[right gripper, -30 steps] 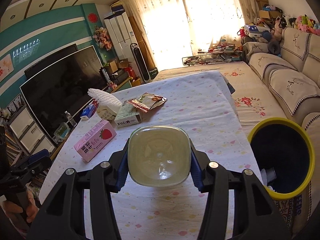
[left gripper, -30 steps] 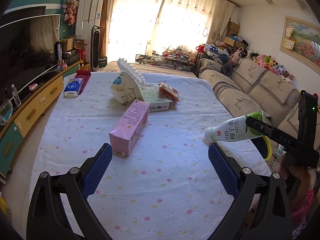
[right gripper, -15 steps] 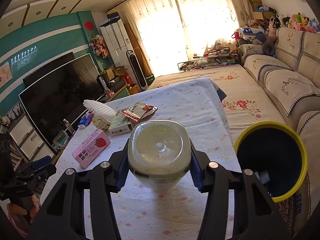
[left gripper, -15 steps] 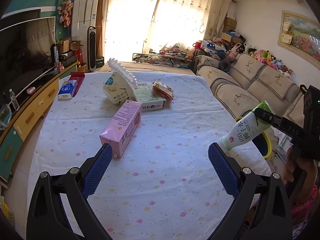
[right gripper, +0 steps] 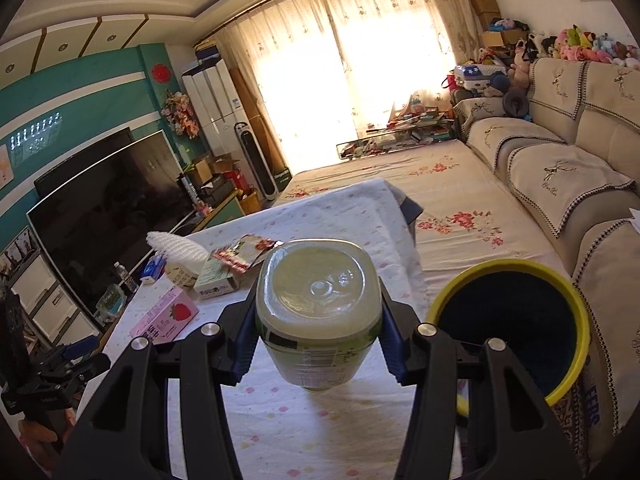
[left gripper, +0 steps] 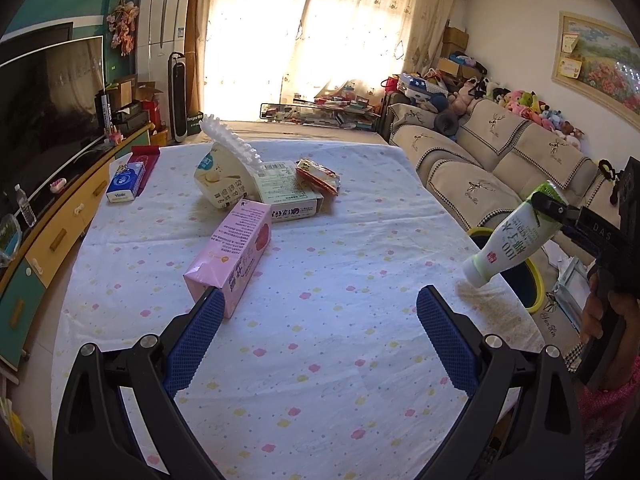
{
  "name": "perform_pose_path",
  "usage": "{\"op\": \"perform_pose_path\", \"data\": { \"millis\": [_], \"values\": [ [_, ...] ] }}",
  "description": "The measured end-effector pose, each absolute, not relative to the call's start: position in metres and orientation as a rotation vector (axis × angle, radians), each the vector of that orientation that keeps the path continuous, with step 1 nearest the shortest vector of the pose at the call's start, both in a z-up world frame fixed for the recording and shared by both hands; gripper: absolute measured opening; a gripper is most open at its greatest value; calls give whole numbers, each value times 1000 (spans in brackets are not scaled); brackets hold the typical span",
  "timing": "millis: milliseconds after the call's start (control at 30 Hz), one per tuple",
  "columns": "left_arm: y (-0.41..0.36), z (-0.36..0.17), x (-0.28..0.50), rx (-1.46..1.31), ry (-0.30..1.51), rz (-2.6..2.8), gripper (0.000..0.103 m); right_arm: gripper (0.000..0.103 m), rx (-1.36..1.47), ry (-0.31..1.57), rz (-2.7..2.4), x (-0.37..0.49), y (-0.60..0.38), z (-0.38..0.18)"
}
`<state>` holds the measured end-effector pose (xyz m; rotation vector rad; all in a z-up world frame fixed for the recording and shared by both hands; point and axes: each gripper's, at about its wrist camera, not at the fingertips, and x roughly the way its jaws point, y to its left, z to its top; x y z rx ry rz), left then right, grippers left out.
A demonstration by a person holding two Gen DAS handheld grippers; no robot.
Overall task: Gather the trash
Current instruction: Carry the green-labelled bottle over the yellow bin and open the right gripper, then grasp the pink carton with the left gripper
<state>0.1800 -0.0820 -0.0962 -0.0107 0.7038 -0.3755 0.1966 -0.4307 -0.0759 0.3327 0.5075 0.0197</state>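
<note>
Fingers of the left gripper stand apart over the worktop, empty, pink carton at eleven o'clock, while the right gripper clamps the bottle sideways (cap tipped down), bin at three o'clock.

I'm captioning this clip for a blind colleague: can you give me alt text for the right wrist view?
The right gripper holds a pale green bottle in its jaws, base toward the camera, above a table with a dotted cloth. A yellow-rimmed bin stands just to the right beside a sofa. Behind lie a pink carton and other packaging.
</note>
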Motion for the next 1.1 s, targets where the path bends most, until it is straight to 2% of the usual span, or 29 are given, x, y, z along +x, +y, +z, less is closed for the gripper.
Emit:
{"op": "perform_pose_path", "data": {
  "millis": [200, 567, 700, 1100],
  "values": [
    [-85, -101, 186, -11, 719, -373, 95, 49, 333, 482, -220, 195, -493, -84],
    [-97, -107, 196, 8, 743, -365, 95, 51, 353, 626, -442, 229, -565, -158],
    [-97, -111, 203, 12, 753, -353, 95, 56, 373, 620, -445, 226, -568, -166],
    [-61, -125, 236, 18, 775, -263, 95, 59, 368, 619, -369, 221, -535, -160]
  ]
}}
